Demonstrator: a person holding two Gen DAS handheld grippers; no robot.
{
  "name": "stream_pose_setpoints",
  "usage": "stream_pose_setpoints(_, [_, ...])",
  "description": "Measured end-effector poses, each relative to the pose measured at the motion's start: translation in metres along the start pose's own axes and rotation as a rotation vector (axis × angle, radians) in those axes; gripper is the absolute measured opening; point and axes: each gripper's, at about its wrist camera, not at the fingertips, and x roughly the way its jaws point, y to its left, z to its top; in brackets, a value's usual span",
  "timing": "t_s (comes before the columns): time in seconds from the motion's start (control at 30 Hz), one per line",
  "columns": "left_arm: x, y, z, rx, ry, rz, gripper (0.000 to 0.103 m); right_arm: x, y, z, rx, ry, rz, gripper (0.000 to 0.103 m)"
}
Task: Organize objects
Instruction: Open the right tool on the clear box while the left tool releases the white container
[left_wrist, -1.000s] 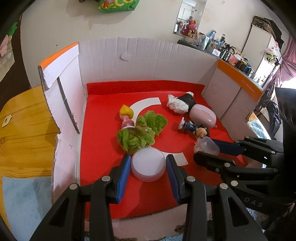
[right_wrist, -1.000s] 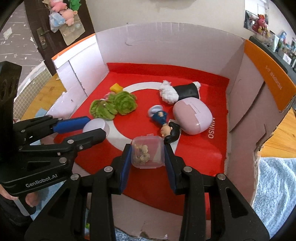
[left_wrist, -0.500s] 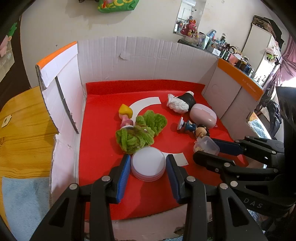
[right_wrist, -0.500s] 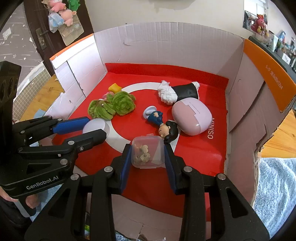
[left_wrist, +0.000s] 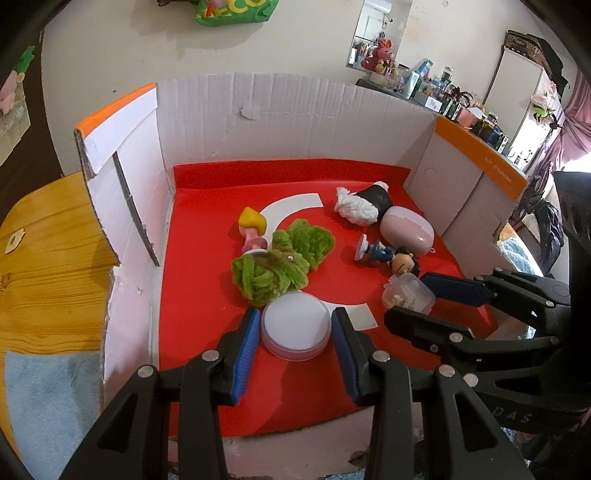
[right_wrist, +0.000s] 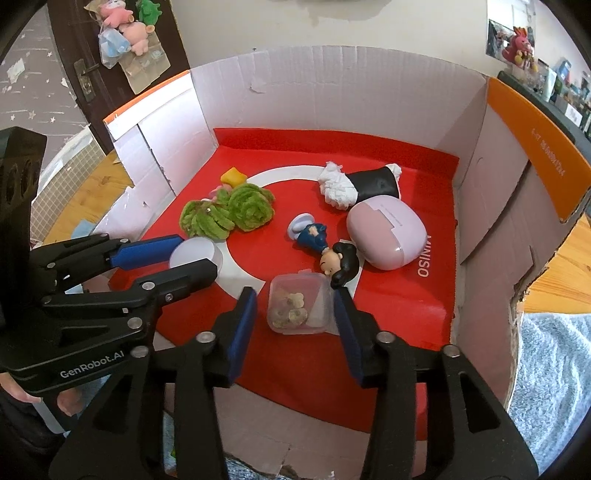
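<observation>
A cardboard box (left_wrist: 258, 122) with a red floor holds the toys. My left gripper (left_wrist: 295, 328) is shut on a round white lidded jar (left_wrist: 295, 326), near the box's front; the jar also shows in the right wrist view (right_wrist: 194, 253). My right gripper (right_wrist: 295, 306) stands open around a small clear plastic box (right_wrist: 297, 304) with beige bits inside, a gap on each side; the box rests on the red floor and also shows in the left wrist view (left_wrist: 408, 295). The two grippers sit side by side.
On the floor lie green fuzzy pieces (left_wrist: 282, 266), a yellow-haired pink figure (left_wrist: 253, 229), a dark-haired blue figure (right_wrist: 325, 251), a pink case (right_wrist: 386, 236) and a black-and-white doll (right_wrist: 356, 186). Wooden table (left_wrist: 48, 251) lies left, grey cloth (right_wrist: 554, 369) right.
My right gripper's jaws have opened away from the clear plastic box, which now rests on the floor beside the dark-haired figure. My left gripper still holds the white jar in place.
</observation>
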Motion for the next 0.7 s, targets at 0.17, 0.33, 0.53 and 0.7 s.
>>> stream_pose_setpoints(0.17, [0.000,0.000,0.000,0.001,0.000,0.000,0.042,-0.002,-0.001,-0.001,0.003,-0.002,-0.002,0.048])
stream_pose_setpoints(0.33, [-0.002,0.001,0.000,0.001,-0.006,0.001,0.045,-0.006,0.001,-0.003,0.001,-0.007,-0.002,0.051])
stream_pose_setpoints(0.53, [-0.007,0.001,-0.001,-0.009,-0.018,0.007,0.054,-0.010,0.001,-0.005,0.001,-0.010,-0.005,0.055])
stream_pose_setpoints(0.7, [-0.012,-0.001,-0.001,-0.009,-0.029,0.009,0.054,-0.017,0.003,-0.006,-0.003,-0.019,-0.012,0.059])
